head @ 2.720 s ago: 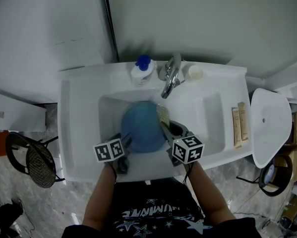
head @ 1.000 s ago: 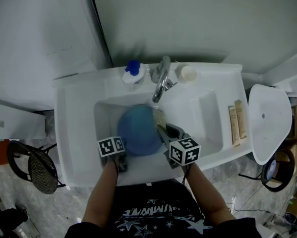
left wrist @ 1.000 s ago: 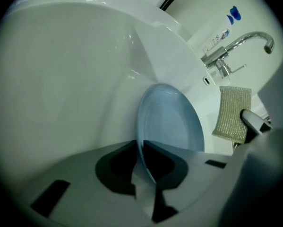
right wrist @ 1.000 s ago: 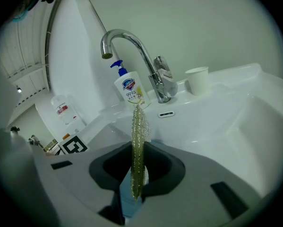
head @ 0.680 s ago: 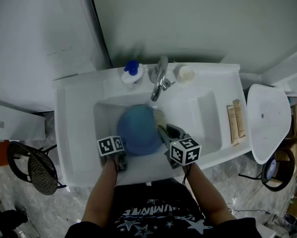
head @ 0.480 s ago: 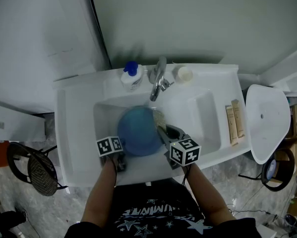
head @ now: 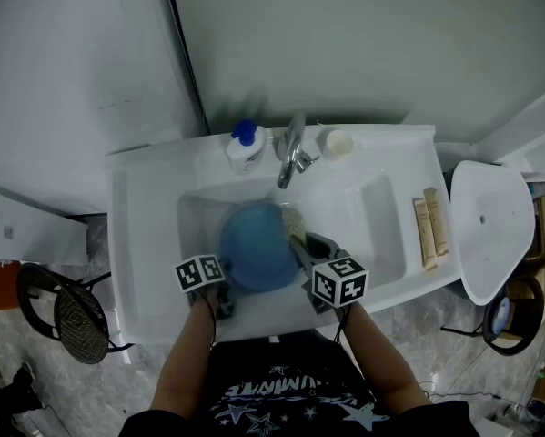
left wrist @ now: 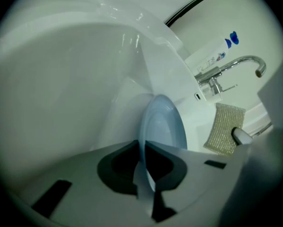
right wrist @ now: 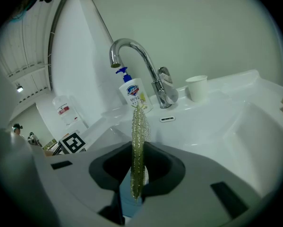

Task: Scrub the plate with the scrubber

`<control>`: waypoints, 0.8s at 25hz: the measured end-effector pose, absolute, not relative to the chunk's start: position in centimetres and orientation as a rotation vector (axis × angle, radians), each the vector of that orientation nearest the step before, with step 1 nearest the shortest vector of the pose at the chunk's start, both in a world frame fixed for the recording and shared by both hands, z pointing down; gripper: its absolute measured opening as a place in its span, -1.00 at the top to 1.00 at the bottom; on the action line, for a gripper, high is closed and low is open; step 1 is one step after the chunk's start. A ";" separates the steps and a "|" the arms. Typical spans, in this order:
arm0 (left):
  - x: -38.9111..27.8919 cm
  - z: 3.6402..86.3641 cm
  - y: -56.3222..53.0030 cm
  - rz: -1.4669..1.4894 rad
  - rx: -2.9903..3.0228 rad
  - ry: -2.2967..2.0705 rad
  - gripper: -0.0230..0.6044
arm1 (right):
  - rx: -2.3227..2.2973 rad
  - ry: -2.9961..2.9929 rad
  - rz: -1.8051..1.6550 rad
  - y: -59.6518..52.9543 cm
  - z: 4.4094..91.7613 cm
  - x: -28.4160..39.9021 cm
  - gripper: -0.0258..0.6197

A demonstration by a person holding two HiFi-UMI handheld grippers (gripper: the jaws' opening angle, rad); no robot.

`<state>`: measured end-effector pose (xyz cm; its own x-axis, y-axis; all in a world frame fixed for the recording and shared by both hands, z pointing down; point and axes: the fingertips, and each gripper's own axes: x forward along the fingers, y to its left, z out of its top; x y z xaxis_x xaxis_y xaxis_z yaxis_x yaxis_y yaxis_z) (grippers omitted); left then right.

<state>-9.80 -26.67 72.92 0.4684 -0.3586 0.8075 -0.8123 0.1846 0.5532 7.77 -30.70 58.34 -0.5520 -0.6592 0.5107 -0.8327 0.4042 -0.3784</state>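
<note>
A blue plate stands tilted in the white sink. My left gripper holds its near left rim. In the left gripper view the thin plate runs edge-on between the jaws of the left gripper, which have just been closing onto it. My right gripper is shut on a flat yellowish mesh scrubber at the plate's right edge. The scrubber stands upright in the right gripper, with the plate's blue just under it.
A chrome faucet stands behind the basin, with a blue-capped soap bottle to its left and a white cup to its right. Two brown packets lie on the right counter. A black wire stool stands at the lower left.
Both hands stay nearly in place at the plate. The left gripper's marker cube has tipped slightly. The head view has shifted a little.
</note>
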 end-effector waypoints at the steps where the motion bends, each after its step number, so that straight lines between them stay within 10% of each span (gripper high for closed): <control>1: -9.8 72.8 -26.7 0.434 1.416 -1.113 0.81 | 1.303 -2.387 0.882 -30.7 58.2 7.7 0.69; 20: -8.8 67.2 -27.2 0.312 1.516 -1.100 0.81 | 1.166 -2.382 0.680 -30.0 56.9 6.5 0.69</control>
<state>-8.80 -27.17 67.15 0.5203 -0.4564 0.7218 -0.7673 0.1213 0.6298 6.55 -30.01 56.87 -0.5712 -0.6137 0.5451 -0.8090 0.5332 -0.2474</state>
